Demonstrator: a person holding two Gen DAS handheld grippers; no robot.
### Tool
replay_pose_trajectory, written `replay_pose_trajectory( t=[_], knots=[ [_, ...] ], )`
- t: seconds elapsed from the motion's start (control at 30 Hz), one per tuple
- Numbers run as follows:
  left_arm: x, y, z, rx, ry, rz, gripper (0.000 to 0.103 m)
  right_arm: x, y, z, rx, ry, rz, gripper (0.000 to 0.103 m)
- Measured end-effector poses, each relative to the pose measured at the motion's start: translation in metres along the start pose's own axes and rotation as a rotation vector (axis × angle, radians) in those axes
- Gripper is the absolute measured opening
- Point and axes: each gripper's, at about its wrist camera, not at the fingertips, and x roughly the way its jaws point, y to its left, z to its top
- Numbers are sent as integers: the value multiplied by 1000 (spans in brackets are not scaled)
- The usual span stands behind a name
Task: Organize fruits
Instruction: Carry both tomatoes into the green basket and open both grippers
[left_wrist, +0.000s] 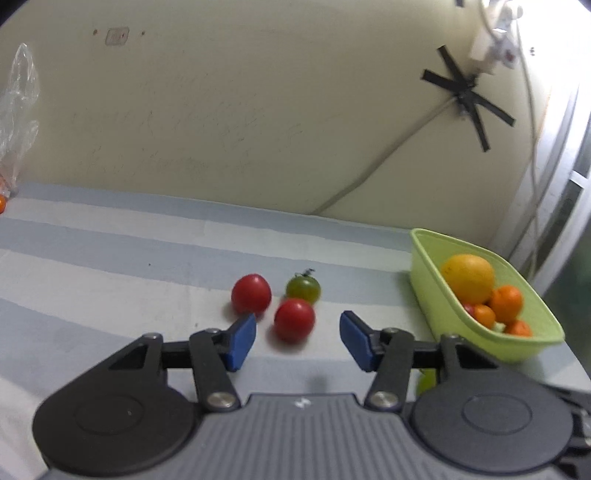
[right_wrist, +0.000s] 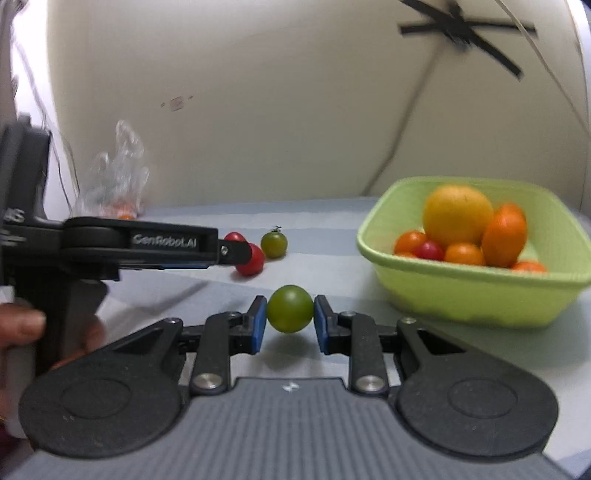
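Note:
My left gripper (left_wrist: 297, 326) stands open low over the striped cloth, a red tomato (left_wrist: 294, 319) just ahead between its blue pads, untouched. A second red tomato (left_wrist: 251, 294) and a green tomato with a stem (left_wrist: 303, 288) lie right behind it. In the right wrist view my right gripper (right_wrist: 290, 314) is shut on a smooth green tomato (right_wrist: 290, 308), a shadow beneath it. The left gripper (right_wrist: 238, 254) reaches in from the left over the red tomatoes (right_wrist: 253, 260). The lime-green basket (right_wrist: 461, 295) holds a large yellow citrus (right_wrist: 458, 216), several small oranges and a red tomato.
The basket (left_wrist: 428, 266) sits at the right edge of the cloth near the wall. A crumpled clear plastic bag (right_wrist: 118, 177) with small orange fruit lies at the far left against the wall. A person's hand (right_wrist: 22, 325) grips the left tool's handle. Cables hang on the wall.

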Motion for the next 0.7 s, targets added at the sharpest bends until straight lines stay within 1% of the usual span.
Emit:
replay_pose_trajectory(
  t=[0.1,0.13,0.17,0.23,0.37,0.43,0.53,0.63,0.7],
  knots=[
    [10,-1,-1,5,23,10,42,-4,-7,1,47,-3,25,30],
    [14,-2,-1,8,31,17,40,-6,-7,1,45,-7,30,30],
    [18,-3,-3,11,41,28,33,-7,-5,1,39,-12,33,30],
    [21,-3,-4,14,36,37,29,-10,-3,0,28,-21,38,30],
    [17,-4,-6,22,37,39,28,-18,-8,2,38,-60,31,30],
    [8,-7,-8,14,43,9,28,-25,-13,5,64,-101,23,30],
    [-10,-20,-8,27,25,-61,28,-38,-25,10,109,-176,-11,30],
    [-24,-41,-1,72,-13,-145,28,-49,-38,14,140,-251,-104,30],
    [-25,-56,5,95,-20,-199,28,-51,-46,15,161,-270,-177,30]
  ],
)
